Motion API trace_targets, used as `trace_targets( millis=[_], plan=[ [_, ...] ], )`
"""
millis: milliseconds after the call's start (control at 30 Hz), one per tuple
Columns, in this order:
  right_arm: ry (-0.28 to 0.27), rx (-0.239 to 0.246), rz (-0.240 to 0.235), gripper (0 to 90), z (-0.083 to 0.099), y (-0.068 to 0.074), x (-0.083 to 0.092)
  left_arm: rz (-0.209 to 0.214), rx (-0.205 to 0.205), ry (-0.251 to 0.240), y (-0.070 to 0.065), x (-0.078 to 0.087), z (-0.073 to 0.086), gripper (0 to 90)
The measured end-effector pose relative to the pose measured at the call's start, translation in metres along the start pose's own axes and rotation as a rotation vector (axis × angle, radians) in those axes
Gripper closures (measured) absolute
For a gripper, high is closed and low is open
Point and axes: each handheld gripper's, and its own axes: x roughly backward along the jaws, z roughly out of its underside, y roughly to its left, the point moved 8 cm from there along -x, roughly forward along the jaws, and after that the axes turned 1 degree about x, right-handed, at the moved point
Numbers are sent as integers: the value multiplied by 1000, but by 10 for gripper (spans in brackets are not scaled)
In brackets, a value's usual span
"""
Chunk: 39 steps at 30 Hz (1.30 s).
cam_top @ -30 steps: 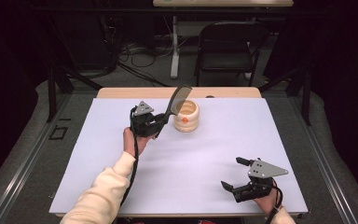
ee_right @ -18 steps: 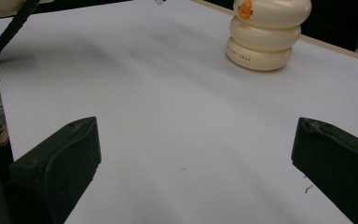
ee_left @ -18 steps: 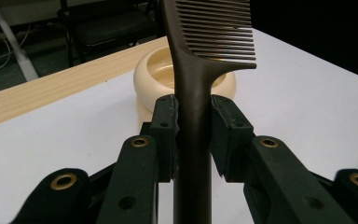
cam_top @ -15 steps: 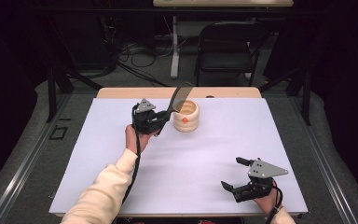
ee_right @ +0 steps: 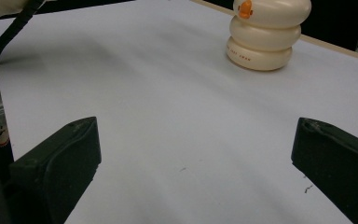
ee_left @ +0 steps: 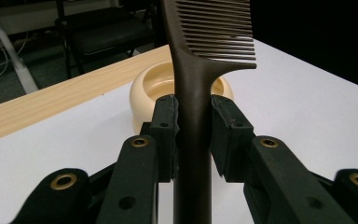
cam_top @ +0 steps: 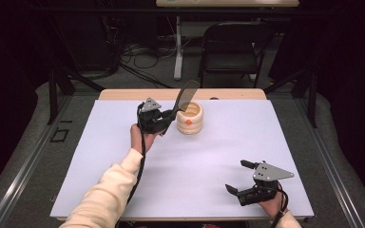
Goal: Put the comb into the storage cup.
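Observation:
A dark comb stands tilted over a cream ribbed cup at the back middle of the table. My left gripper is shut on the comb's handle, just left of the cup. The comb's teeth point right in the left gripper view, above the cup's open mouth. Near the front right corner of the table, my right gripper is open, with nothing between its jaws. In the right gripper view that gripper faces the cup, whose orange dot shows far ahead.
A white sheet covers the table, with a bare wooden strip along the back edge. A black folding chair and cables on the floor lie behind the table. The left sleeve crosses the front left.

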Motion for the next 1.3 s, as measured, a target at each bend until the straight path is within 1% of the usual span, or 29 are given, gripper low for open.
trace_targets(
  millis=[367,433,600,900,1167,1300],
  plan=[
    [-1,-3,-1,7,0,0,0,-3,-3,-6,0,-5,-7,721],
    [-2,-4,-2,7,0,0,0,-12,-6,-6,0,-6,-9,721],
    [-2,-5,-1,7,0,0,0,-9,-11,-2,-1,-11,-11,721],
    [-4,-4,-1,8,0,0,0,-5,-4,-20,-1,-15,-18,721],
    [-4,-4,-1,8,0,0,0,-1,-7,-33,-1,-18,-24,721],
    [-3,-4,-1,8,0,0,0,3,0,-43,-1,-20,-28,722]
  ],
)
